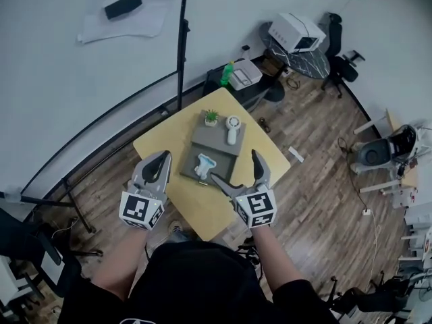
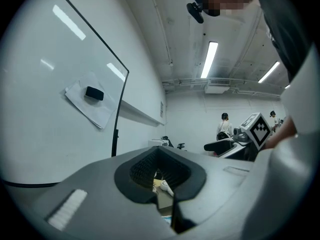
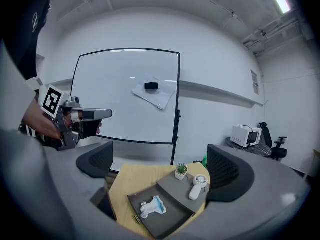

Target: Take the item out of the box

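Eyes on the item (image 1: 204, 165): a small white piece with a pale-blue part, lying flat in the open tray of the dark grey box (image 1: 217, 179), nearer the tray's left side. I read it as light, moulded, probably rigid enough to pinch, and smooth, so it could slip. I can't tell whether the blue part is soft. I'd take it across the white body, where it narrows, and keep off the blue end.

In the right gripper view the item sits at 6 o'clock, low between the two jaws and well apart from them. There's clear air all the way down to it. In the head view it's at about 10 o'clock from the right gripper (image 1: 234, 165), whose jaws are spread wide with nothing in them. That one looks the natural pick for the grab, needing a long reach down and forward.

The left gripper (image 1: 165, 158) has its jaws closed together on nothing, and the item lies at 3 o'clock from it.

Moving outward, the flat grey lid panel (image 1: 214, 140) lies at 12 o'clock from the tray. It carries a small potted plant (image 1: 211, 117) and a white handheld fan (image 1: 233, 128), both well clear of the item. Everything rests on the yellow table (image 1: 162, 144), with a whiteboard (image 1: 81, 73) beyond it.
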{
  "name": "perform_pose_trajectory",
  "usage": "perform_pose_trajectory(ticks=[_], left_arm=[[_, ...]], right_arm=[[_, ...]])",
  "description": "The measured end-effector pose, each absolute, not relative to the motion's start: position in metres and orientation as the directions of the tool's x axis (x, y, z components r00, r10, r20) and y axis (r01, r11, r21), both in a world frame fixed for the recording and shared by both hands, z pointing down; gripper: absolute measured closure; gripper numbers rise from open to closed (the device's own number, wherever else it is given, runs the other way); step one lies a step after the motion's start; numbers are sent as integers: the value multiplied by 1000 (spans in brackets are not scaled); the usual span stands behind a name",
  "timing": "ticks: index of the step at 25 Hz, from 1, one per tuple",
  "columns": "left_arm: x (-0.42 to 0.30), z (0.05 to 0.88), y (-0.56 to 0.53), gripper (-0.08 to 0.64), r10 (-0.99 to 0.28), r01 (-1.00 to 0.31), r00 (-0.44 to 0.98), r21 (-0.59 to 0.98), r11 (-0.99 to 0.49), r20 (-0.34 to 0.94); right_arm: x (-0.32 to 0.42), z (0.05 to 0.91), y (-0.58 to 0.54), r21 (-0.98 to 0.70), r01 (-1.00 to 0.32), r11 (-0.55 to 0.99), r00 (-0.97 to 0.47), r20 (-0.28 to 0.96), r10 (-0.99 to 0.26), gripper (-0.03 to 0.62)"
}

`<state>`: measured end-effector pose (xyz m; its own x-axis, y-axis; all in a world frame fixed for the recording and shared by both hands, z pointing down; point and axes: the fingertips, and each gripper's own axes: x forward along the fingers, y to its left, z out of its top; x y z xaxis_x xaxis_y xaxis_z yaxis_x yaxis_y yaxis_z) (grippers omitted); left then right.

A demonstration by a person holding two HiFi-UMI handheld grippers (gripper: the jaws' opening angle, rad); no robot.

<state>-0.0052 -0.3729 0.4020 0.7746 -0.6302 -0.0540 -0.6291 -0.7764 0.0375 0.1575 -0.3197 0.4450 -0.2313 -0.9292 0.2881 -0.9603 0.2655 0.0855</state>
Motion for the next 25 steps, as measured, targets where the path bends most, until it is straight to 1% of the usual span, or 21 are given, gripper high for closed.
perform_pose_trajectory(ticks=[4,10,16,25], left_arm=[[5,405,-386,560,-659,-658,751,36,-752,-46],[7,419,-397,560,-684,-682,730,53,-729,-14],[-2,439,-404,560,-711,-711,703,69,-700,18],[-12,463,-405,560,-731,-732,680,91,-675,58]], right_arm=[[162,456,-346,61,-949,308,-274,319,-907,-2],[164,503,-383,-4,-936,352,-315,453,-834,0],[155,571,-409,-81,-923,377,-344,615,-709,0],[140,664,-420,-169,-905,391,-364,783,-504,3]])
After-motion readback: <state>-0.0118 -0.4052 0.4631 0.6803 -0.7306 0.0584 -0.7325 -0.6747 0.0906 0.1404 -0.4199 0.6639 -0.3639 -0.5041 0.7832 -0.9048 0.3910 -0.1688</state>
